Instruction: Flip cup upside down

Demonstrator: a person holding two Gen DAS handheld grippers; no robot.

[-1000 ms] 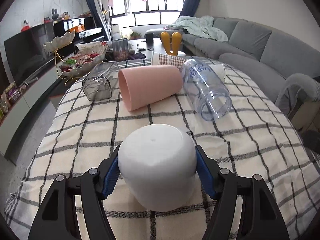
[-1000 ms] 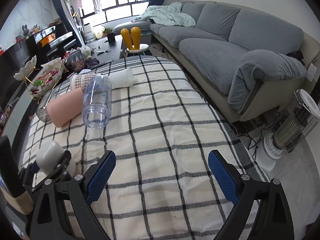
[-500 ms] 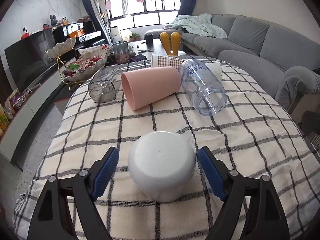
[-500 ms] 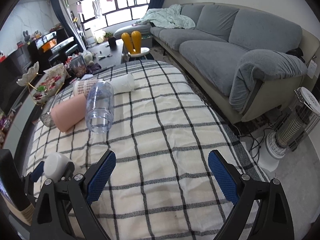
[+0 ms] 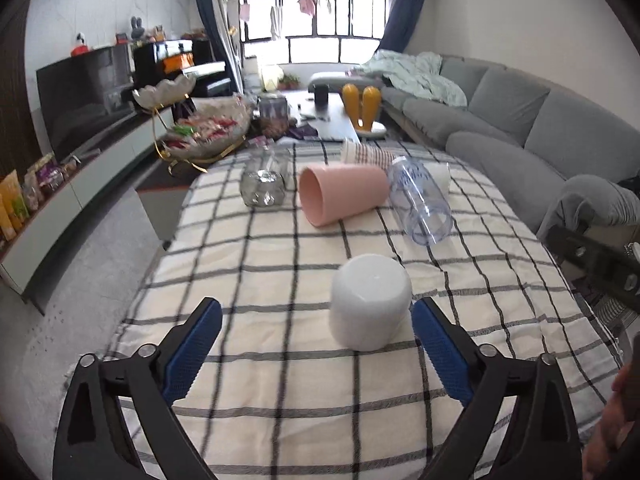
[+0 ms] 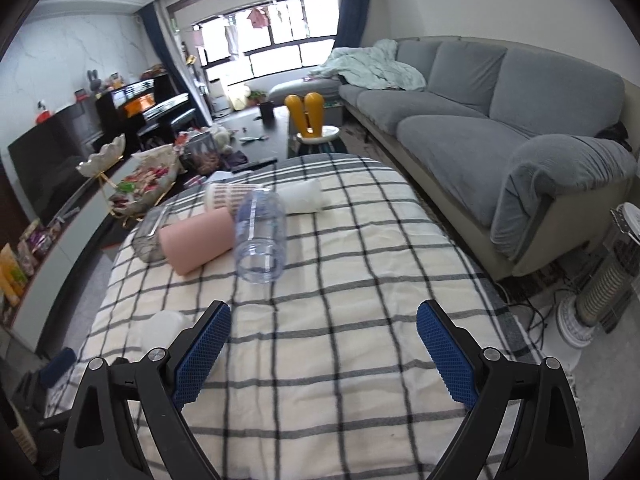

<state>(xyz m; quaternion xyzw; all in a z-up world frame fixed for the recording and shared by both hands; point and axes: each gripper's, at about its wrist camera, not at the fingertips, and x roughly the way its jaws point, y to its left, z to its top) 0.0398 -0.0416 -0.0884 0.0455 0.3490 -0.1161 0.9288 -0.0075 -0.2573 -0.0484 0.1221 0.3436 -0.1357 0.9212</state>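
A white cup [image 5: 370, 306] stands upside down on the checked tablecloth [image 5: 280, 264], base up. My left gripper [image 5: 316, 344] is open and empty, drawn back from the cup, which sits near its right finger. The cup also shows in the right wrist view [image 6: 162, 326], partly behind that gripper's left finger. My right gripper [image 6: 324, 348] is open and empty over the cloth's near right part.
A pink cup [image 5: 342, 194], a clear plastic bottle [image 5: 420, 206], a patterned paper cup [image 5: 366, 154], a white cup [image 6: 302, 196] and a glass container [image 5: 264, 186] lie at the table's far end. A grey sofa [image 6: 500, 128] runs along the right. A heater [image 6: 600, 284] stands on the floor.
My left gripper opened and let go of the white cup, then drew back and shifted left. The cup stays upside down on the cloth. My right gripper rose slightly, still open.
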